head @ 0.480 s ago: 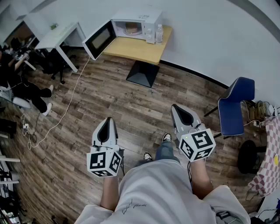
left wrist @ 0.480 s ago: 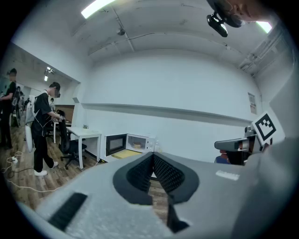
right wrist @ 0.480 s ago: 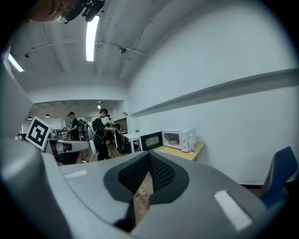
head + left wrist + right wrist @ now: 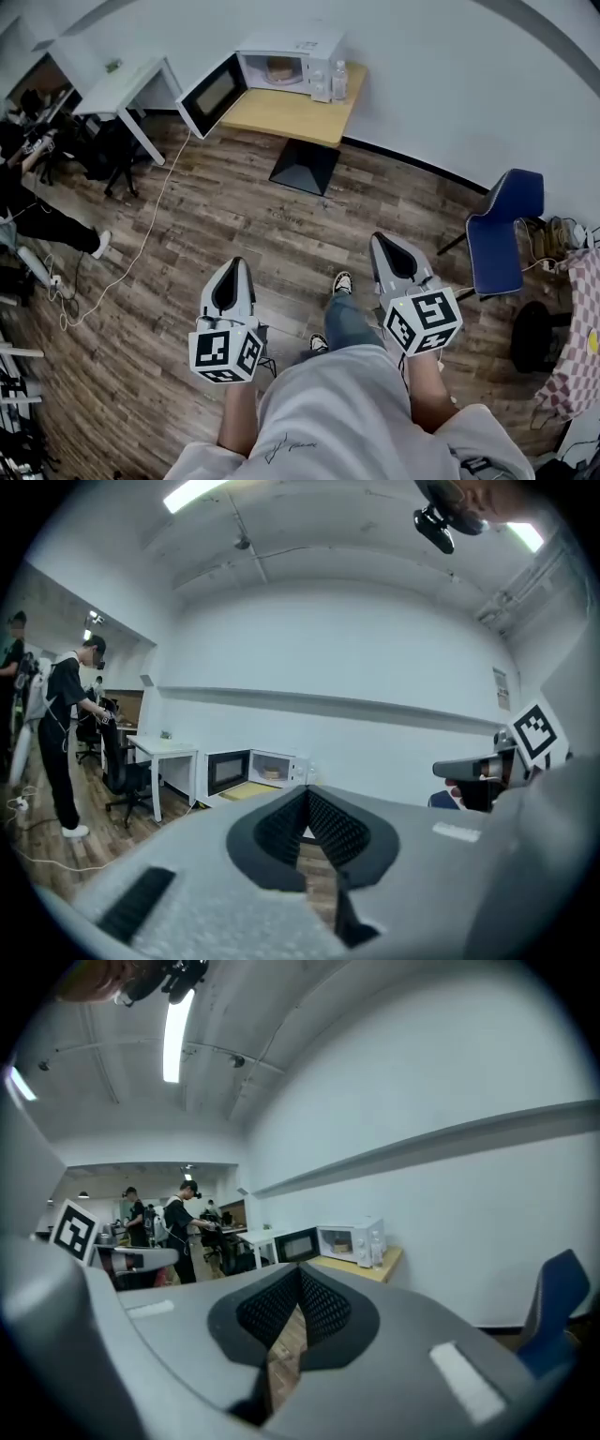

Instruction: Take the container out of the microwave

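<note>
A white microwave (image 4: 289,58) stands far ahead on a small wooden table (image 4: 291,112), its door (image 4: 212,95) swung open to the left. Inside it sits a tan container (image 4: 279,67). The microwave (image 4: 272,767) also shows small in the left gripper view, and again as the microwave (image 4: 349,1242) in the right gripper view. My left gripper (image 4: 232,266) and right gripper (image 4: 384,240) are held low in front of the person's body, far from the table. Both are shut with nothing between the jaws.
A water bottle (image 4: 339,79) stands beside the microwave. A white desk (image 4: 122,86) is left of the table, with a cable (image 4: 141,234) trailing over the wood floor. A blue chair (image 4: 504,230) stands at the right. People (image 4: 66,733) work at the left.
The view has shifted slightly: both grippers sit a little lower in the head view, and the person's shoe has stepped forward. The seated person at left has slid further out of frame.
</note>
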The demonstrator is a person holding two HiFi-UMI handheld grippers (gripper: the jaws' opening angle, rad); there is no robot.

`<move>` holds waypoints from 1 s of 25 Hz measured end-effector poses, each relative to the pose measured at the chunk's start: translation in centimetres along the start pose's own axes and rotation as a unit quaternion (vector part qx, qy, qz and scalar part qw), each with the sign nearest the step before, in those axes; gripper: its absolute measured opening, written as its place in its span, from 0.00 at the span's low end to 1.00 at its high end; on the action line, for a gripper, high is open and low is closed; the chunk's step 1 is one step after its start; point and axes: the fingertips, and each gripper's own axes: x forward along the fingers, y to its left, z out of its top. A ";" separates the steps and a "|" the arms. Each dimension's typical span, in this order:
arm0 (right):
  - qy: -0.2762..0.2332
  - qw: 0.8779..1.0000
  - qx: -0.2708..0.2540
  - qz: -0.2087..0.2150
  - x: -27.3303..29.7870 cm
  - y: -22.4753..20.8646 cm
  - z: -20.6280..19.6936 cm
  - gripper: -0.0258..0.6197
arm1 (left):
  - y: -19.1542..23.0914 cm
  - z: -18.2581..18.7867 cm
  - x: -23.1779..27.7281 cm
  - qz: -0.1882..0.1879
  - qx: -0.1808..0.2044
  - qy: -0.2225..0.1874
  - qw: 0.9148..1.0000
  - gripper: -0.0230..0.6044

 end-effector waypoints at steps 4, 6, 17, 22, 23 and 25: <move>-0.042 0.999 0.002 0.029 1.7 -0.4 1.4 0.06 | -0.4 1.3 1.5 -0.034 -0.052 -0.044 0.997 0.03; -0.044 0.998 -0.001 0.048 3.2 -0.4 1.7 0.06 | -0.4 1.4 2.6 -0.041 -0.050 -0.045 0.997 0.04; -0.031 0.994 -0.015 0.106 16.7 -2.5 3.8 0.06 | 2.1 5.0 14.3 -0.059 -0.035 -0.064 0.996 0.04; -0.015 0.993 0.010 0.118 22.6 -5.1 4.8 0.06 | 3.1 5.9 20.3 -0.061 -0.013 -0.048 0.997 0.04; -0.015 0.992 0.017 0.121 23.7 -5.8 5.1 0.06 | 3.3 6.1 21.5 -0.065 -0.011 -0.045 0.997 0.04; -0.020 0.992 0.022 0.123 25.6 -7.0 5.6 0.06 | 3.5 6.3 23.8 -0.069 -0.009 -0.039 0.997 0.05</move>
